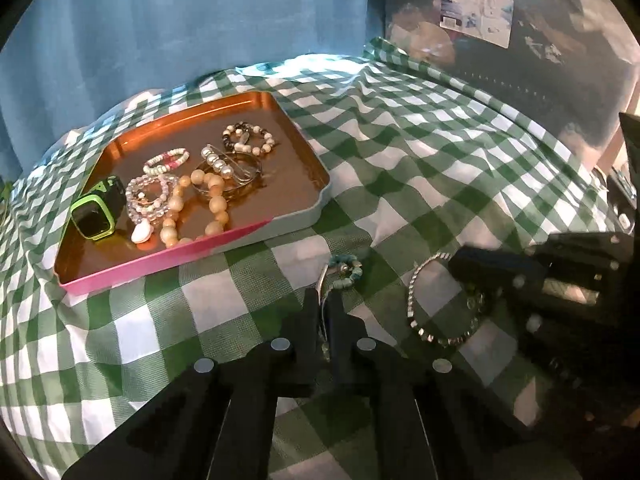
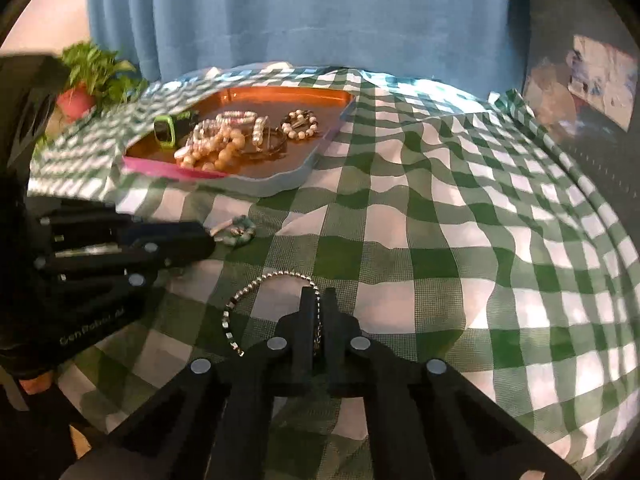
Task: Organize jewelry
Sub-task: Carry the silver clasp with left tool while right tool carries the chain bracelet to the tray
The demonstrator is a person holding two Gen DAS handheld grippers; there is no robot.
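Observation:
An orange tray [image 1: 296,120] with a pink front rim sits on the green checked cloth and holds several bead bracelets [image 1: 200,196] and a green watch [image 1: 94,216]. My left gripper [image 1: 325,300] is shut on a turquoise bead bracelet [image 1: 346,270] in front of the tray. My right gripper [image 2: 319,300] is shut on a silver chain bracelet [image 2: 256,292] lying on the cloth; the chain also shows in the left wrist view [image 1: 416,296]. In the right wrist view the tray [image 2: 320,144] is far left, and the left gripper [image 2: 204,240] holds the turquoise bracelet [image 2: 236,232].
The green checked cloth [image 1: 400,168] is rumpled over the table. A blue curtain [image 2: 304,12] hangs behind. A potted plant [image 2: 88,80] stands at the far left. A dark box [image 1: 520,60] with a label stands at the back right.

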